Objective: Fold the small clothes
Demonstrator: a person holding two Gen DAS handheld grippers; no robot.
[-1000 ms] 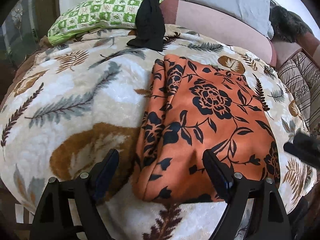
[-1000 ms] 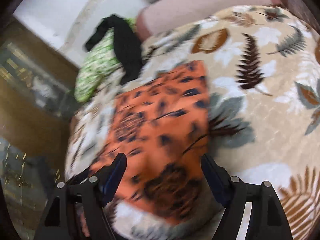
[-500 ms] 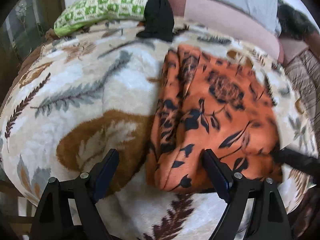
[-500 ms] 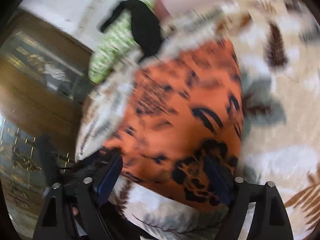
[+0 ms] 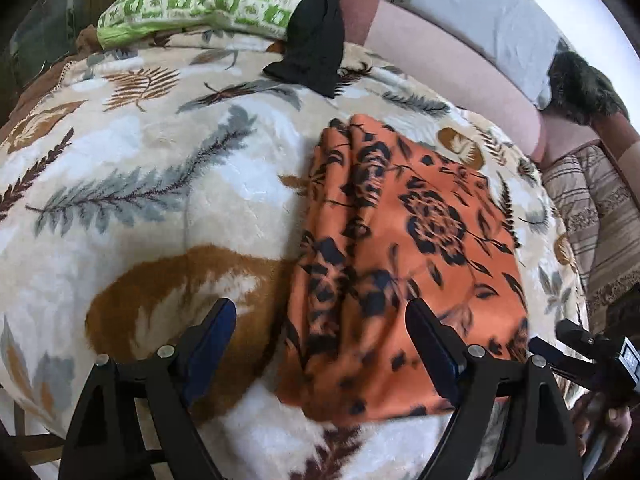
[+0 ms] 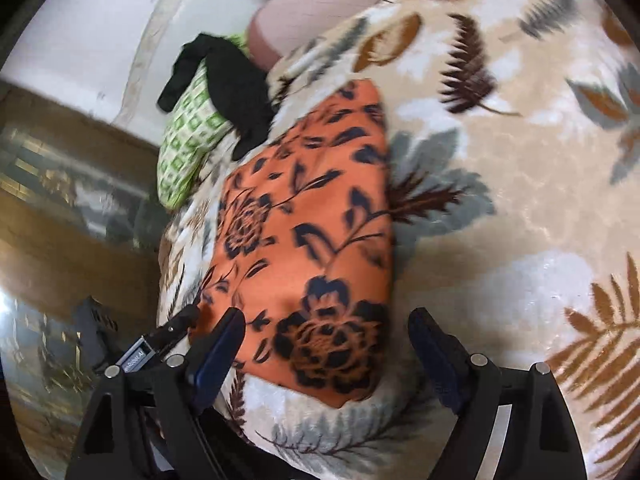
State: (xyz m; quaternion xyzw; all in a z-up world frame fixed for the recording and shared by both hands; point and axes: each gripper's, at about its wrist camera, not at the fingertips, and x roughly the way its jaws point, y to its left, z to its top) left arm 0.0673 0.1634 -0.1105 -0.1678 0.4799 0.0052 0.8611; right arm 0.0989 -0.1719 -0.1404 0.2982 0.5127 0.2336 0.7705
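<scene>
An orange garment with a black flower print (image 5: 404,264) lies folded flat on the leaf-patterned blanket (image 5: 144,208). My left gripper (image 5: 320,332) is open just above its near left corner, jaws wide, nothing pinched. In the right wrist view the same orange garment (image 6: 312,240) lies ahead, and my right gripper (image 6: 328,340) hovers open over its near right corner. The right gripper's tip (image 5: 576,344) shows at the lower right of the left wrist view, with a hand behind it. The left gripper's tip (image 6: 168,332) shows at the garment's other near corner.
A black garment (image 5: 320,28) drapes over a green-checked pillow (image 5: 208,0) at the far side. A pink bolster (image 5: 448,76), a grey pillow (image 5: 480,8) and a dark furry thing (image 5: 580,84) line the back. A striped cover (image 5: 600,232) lies at right. The bed's edge drops to a wooden floor (image 6: 60,248).
Both grippers have moved in toward the garment's near edge. The right one dropped lower and rolled, so the garment now sits between its fingers. The garment itself has not moved.
</scene>
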